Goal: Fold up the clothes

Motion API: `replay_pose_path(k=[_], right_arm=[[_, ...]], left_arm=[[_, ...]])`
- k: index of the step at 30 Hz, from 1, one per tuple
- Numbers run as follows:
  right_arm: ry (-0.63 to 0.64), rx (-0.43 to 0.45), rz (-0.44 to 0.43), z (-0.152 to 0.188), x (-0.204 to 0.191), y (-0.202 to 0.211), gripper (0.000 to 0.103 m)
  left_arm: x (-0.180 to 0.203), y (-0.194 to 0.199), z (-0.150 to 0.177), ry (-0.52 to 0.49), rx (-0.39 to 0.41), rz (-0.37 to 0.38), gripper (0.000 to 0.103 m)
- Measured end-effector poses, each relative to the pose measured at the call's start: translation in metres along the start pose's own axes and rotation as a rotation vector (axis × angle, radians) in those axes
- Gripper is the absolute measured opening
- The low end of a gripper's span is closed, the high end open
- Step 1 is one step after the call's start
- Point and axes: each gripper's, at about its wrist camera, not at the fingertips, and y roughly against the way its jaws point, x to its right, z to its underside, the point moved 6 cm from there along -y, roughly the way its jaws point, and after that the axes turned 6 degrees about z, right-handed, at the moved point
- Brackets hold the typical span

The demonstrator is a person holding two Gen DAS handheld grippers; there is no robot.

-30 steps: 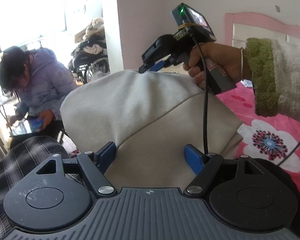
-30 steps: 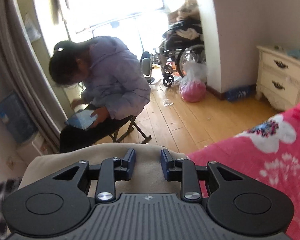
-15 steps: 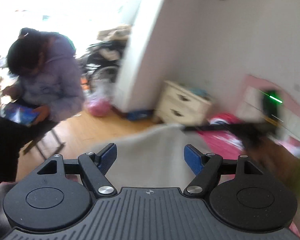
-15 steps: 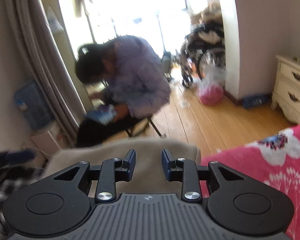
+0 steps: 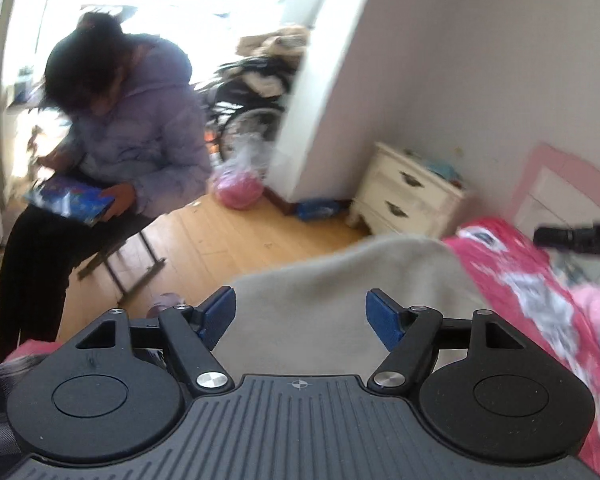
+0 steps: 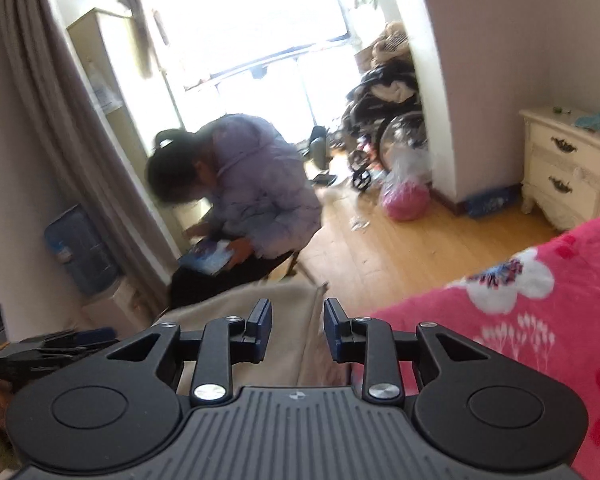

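Two low views from my hands, looking off the bed into the room.

My left camera faces the nightstand (image 5: 404, 196) at right; my right camera sees it at far right (image 6: 568, 168). Both share the seated woman (image 5: 132, 128) (image 6: 252, 196) and the wheelchair (image 5: 252, 108) (image 6: 388, 120).

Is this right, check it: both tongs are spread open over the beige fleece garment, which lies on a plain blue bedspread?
Not quite. The bedspread is pink with white flowers, not plain blue, as the right wrist view shows. Left tongs and right tongs are indeed open over the beige fleece garment.
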Motion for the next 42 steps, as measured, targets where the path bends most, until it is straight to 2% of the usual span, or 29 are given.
replay_pose_path(k=[2,4,6,8,11,13,16,20,22,26,29,33,37,40,42], right_arm=[[0.056,-0.067,-0.031,0.027,-0.022,0.003,0.031],[0.154,-0.159,-0.023,0.066,-0.050,-0.016,0.031],[0.251,-0.225,0.058,0.105,-0.066,-0.048,0.031],[0.298,-0.254,0.125,0.131,-0.074,-0.069,0.032],[0.221,-0.221,0.144,0.133,-0.072,-0.070,0.031],[0.185,-0.221,0.140,0.133,-0.067,-0.069,0.031],[0.144,-0.219,0.140,0.134,-0.063,-0.066,0.031],[0.009,-0.178,0.110,0.131,-0.050,-0.041,0.031],[-0.034,-0.127,0.125,0.130,-0.042,-0.015,0.031],[-0.153,-0.013,0.193,0.132,-0.010,0.063,0.032],[-0.203,0.045,0.260,0.131,0.008,0.113,0.034],[-0.176,0.094,0.318,0.119,0.013,0.157,0.034],[-0.162,0.079,0.293,0.114,0.010,0.150,0.034],[-0.176,0.032,0.231,0.122,0.008,0.118,0.034],[-0.231,-0.017,0.173,0.133,0.012,0.088,0.034]], left_arm=[[0.025,0.005,0.015,-0.092,-0.038,0.035,0.072],[0.050,0.007,0.039,-0.201,-0.073,0.054,0.072],[0.067,-0.004,0.066,-0.288,-0.141,0.018,0.073],[0.076,-0.008,0.080,-0.360,-0.110,-0.020,0.074],[0.077,-0.015,0.081,-0.350,-0.122,-0.046,0.076],[0.074,-0.017,0.078,-0.322,-0.130,-0.026,0.076],[0.077,-0.019,0.079,-0.346,-0.127,-0.035,0.076],[0.084,-0.005,0.079,-0.336,-0.128,-0.055,0.075],[0.088,0.011,0.079,-0.337,-0.108,-0.059,0.072],[0.096,0.038,0.081,-0.369,-0.057,-0.038,0.073],[0.104,0.037,0.095,-0.423,-0.091,-0.036,0.073],[0.110,0.032,0.109,-0.480,-0.142,-0.030,0.073],[0.109,0.027,0.117,-0.500,-0.173,-0.030,0.073],[0.109,0.027,0.121,-0.518,-0.169,-0.033,0.074],[0.112,0.028,0.124,-0.547,-0.162,-0.042,0.075]])
